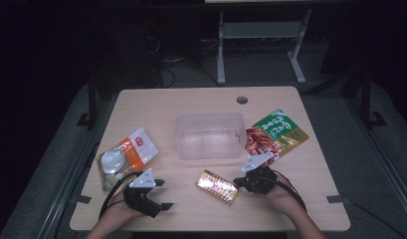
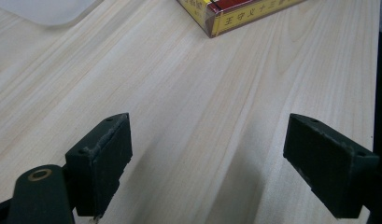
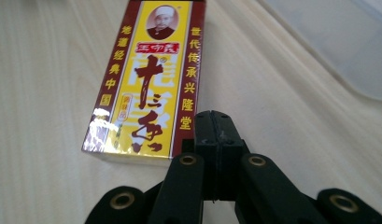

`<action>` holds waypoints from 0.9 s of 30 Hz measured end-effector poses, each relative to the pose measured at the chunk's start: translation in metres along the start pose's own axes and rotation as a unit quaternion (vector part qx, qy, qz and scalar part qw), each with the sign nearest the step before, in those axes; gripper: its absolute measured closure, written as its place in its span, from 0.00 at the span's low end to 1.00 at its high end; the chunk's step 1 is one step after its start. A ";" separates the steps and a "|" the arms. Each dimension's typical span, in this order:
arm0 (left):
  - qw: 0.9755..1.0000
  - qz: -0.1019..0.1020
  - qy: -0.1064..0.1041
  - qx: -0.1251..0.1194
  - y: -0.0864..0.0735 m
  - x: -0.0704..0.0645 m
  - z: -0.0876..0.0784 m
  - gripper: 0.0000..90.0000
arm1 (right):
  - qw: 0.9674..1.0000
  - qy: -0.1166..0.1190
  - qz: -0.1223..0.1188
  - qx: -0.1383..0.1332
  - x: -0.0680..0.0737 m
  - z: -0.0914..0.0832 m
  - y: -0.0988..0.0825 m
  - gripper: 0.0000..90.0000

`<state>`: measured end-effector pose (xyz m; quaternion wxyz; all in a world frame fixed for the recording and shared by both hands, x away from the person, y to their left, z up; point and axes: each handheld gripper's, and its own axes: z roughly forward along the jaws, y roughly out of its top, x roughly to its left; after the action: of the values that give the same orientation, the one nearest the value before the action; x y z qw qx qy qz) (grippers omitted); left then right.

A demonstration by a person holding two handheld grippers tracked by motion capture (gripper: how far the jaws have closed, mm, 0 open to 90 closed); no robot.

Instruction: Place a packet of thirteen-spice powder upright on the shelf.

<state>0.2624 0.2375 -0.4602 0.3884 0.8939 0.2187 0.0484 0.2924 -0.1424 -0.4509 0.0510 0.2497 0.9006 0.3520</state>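
A yellow and dark red box (image 1: 217, 186) with Chinese print lies flat near the table's front middle. My right gripper (image 1: 237, 182) sits just right of it with its jaws pressed together and nothing between them. In the right gripper view the shut tips (image 3: 215, 125) rest by the near right corner of the box (image 3: 146, 79). My left gripper (image 1: 162, 194) stands open over bare wood at the front left. The left gripper view shows its pads (image 2: 102, 158) wide apart and a corner of the box (image 2: 235, 11) farther off.
A clear plastic container (image 1: 209, 134) stands at the table's middle. A green and red snack pouch (image 1: 273, 137) lies to its right, and an orange and white packet (image 1: 126, 157) lies at the left. A round cable hole (image 1: 242, 99) is near the far edge.
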 end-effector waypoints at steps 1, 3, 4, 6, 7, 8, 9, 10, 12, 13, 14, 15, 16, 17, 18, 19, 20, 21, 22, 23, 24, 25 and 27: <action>1.000 -0.001 -0.001 0.000 0.000 0.000 0.000 0.17 | 1.000 0.003 0.001 0.001 0.003 -0.001 -0.001 1.00; 1.000 0.001 -0.001 0.001 0.000 0.000 0.001 0.17 | 1.000 0.006 -0.002 0.001 0.007 -0.002 -0.003 1.00; 1.000 0.001 -0.002 0.002 0.000 0.000 0.001 0.17 | 1.000 0.009 -0.002 0.002 0.010 -0.003 -0.004 1.00; 1.000 0.002 -0.001 0.003 0.000 0.000 0.001 0.17 | 1.000 0.010 -0.006 0.003 0.014 -0.003 -0.005 1.00; 1.000 0.003 -0.001 0.002 0.000 -0.001 0.001 0.17 | 1.000 0.008 -0.005 0.006 0.017 -0.004 -0.005 1.00; 1.000 0.003 -0.001 0.002 0.000 -0.001 0.001 0.17 | 1.000 0.008 -0.005 0.006 0.017 -0.004 -0.005 1.00; 1.000 0.002 -0.001 0.002 0.000 -0.001 0.001 0.17 | 1.000 -0.005 -0.001 0.004 0.017 -0.007 -0.004 0.97; 1.000 0.002 -0.001 0.002 0.000 -0.001 0.001 0.17 | 1.000 -0.005 -0.001 0.004 0.017 -0.007 -0.004 0.97; 1.000 0.002 -0.002 0.001 0.000 0.000 0.000 0.17 | 0.999 -0.010 0.022 -0.021 0.017 -0.016 -0.002 0.82; 1.000 -0.001 -0.003 0.000 -0.001 0.000 0.000 0.17 | 0.999 -0.010 0.022 -0.021 0.017 -0.016 -0.002 0.82; 1.000 -0.001 -0.003 0.001 -0.001 0.000 0.001 0.17 | 0.999 -0.006 0.035 -0.030 0.020 -0.021 -0.004 0.73; 1.000 0.000 -0.003 0.001 0.000 0.000 0.001 0.17 | 0.999 -0.005 0.037 -0.034 0.023 -0.022 -0.005 0.68; 1.000 0.002 -0.003 0.004 0.000 0.001 0.001 0.17 | 0.998 -0.006 0.044 -0.034 0.025 -0.023 -0.006 0.61; 1.000 0.002 -0.003 0.004 0.000 0.001 0.002 0.17 | 0.998 -0.003 0.050 -0.034 0.028 -0.023 -0.007 0.55; 1.000 0.004 -0.002 0.003 0.000 0.001 0.002 0.17 | 0.998 0.001 0.052 -0.031 0.031 -0.023 -0.009 0.52; 1.000 0.003 -0.003 0.003 0.001 0.000 0.002 0.17 | 0.998 -0.001 0.056 -0.027 0.036 -0.021 -0.009 0.43; 1.000 -0.001 -0.004 0.001 0.001 -0.001 0.003 0.17 | 0.998 -0.001 0.056 -0.027 0.036 -0.021 -0.009 0.43; 1.000 -0.001 -0.006 0.002 0.001 -0.001 0.003 0.17 | 0.998 -0.001 0.055 -0.026 0.039 -0.020 -0.009 0.40; 1.000 0.000 -0.006 0.002 0.001 -0.002 0.003 0.17 | 0.998 -0.004 0.055 -0.022 0.041 -0.018 -0.007 0.36; 1.000 0.000 -0.006 0.003 0.002 -0.002 0.004 0.17 | 0.998 -0.006 0.053 -0.022 0.043 -0.016 -0.005 0.34; 1.000 0.003 -0.007 0.005 0.002 -0.002 0.004 0.17 | 0.998 -0.006 0.057 -0.020 0.045 -0.014 -0.003 0.31; 1.000 0.003 -0.007 0.006 0.002 -0.002 0.004 0.17 | 0.998 -0.008 0.052 -0.019 0.046 -0.012 -0.002 0.29; 1.000 0.004 -0.008 0.007 0.002 -0.002 0.004 0.17 | 0.999 -0.010 0.048 -0.012 0.049 -0.007 -0.001 0.27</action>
<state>0.2624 0.2327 -0.4619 0.3840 0.8977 0.2121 0.0409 0.2479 -0.1235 -0.4420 0.0461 0.2955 0.8827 0.3623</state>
